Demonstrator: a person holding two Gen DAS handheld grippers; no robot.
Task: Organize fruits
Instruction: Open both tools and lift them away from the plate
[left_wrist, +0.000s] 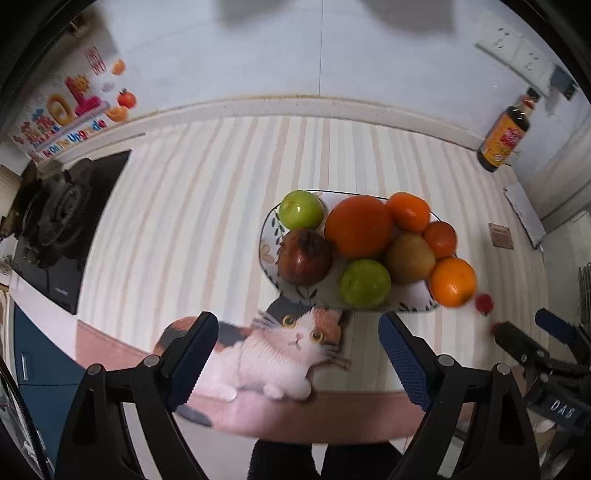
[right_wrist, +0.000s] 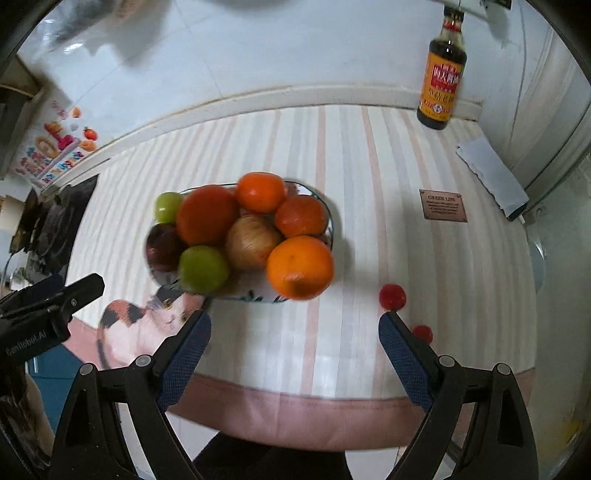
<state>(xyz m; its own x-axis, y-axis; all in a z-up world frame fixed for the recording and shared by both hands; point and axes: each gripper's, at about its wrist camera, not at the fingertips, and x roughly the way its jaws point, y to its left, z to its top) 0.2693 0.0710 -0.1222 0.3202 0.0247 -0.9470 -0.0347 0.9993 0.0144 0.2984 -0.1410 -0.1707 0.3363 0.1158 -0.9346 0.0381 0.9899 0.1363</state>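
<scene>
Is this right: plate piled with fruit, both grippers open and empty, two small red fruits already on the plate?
Not quite. The two small red fruits lie on the striped tablecloth right of the plate, as the right wrist view shows. Both grippers are open and empty.

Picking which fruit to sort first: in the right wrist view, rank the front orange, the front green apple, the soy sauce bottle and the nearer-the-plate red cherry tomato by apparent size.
1. front orange
2. soy sauce bottle, though far away, so uncertain against the orange
3. front green apple
4. cherry tomato
</scene>
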